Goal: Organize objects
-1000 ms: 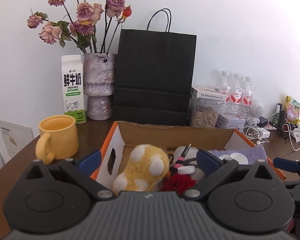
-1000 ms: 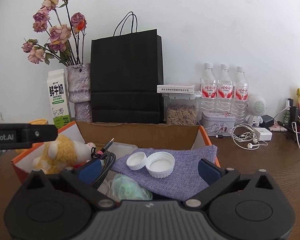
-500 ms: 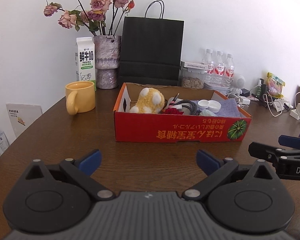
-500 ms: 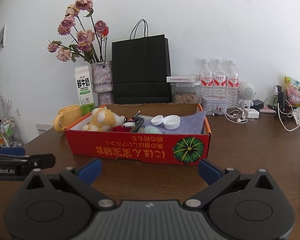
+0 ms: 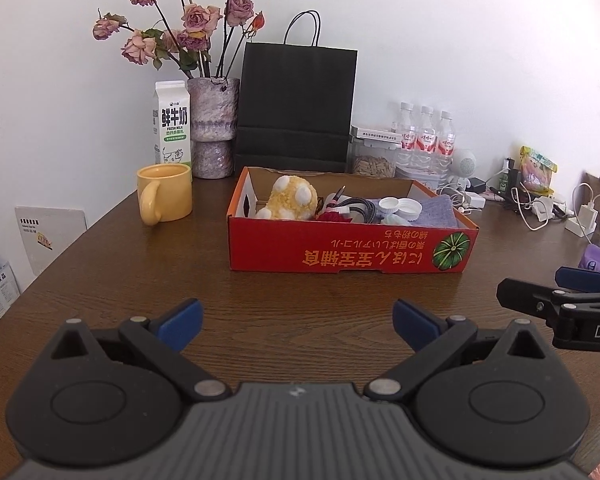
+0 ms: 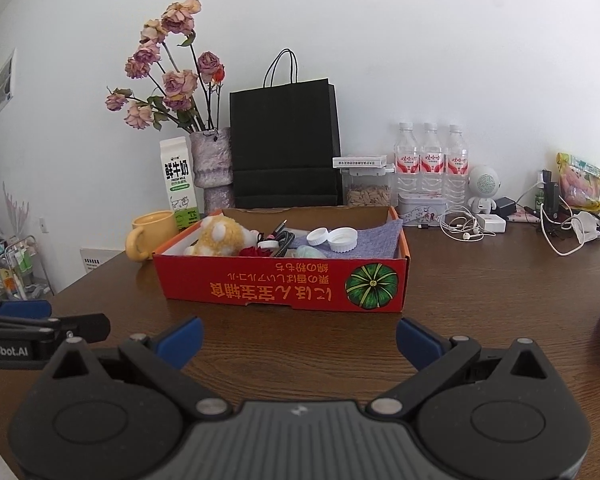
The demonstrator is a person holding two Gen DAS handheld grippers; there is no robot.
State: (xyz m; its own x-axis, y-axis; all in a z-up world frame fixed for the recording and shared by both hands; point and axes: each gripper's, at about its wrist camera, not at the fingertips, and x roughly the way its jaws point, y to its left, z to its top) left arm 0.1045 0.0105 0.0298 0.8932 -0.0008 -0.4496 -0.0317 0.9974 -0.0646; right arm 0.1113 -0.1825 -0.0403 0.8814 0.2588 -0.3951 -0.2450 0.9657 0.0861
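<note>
A red cardboard box (image 5: 348, 254) (image 6: 284, 288) stands on the brown table. In it lie a yellow plush toy (image 5: 292, 198) (image 6: 220, 236), a dark cable (image 5: 358, 206), two white caps (image 5: 400, 207) (image 6: 334, 238), a red flower (image 5: 334, 216) and a purple cloth (image 5: 436, 210) (image 6: 376, 240). My left gripper (image 5: 296, 318) is open and empty, well in front of the box. My right gripper (image 6: 298, 336) is open and empty, also in front of the box.
Behind the box stand a yellow mug (image 5: 164, 192), a milk carton (image 5: 171, 124), a vase of dried roses (image 5: 212, 132), a black paper bag (image 5: 296, 108), water bottles (image 5: 424, 136) and a seed jar (image 6: 368, 190). Cables and chargers (image 6: 560, 224) lie at the right.
Both grippers have pulled back from over the box to the table's near side. The box's contents have not moved.
</note>
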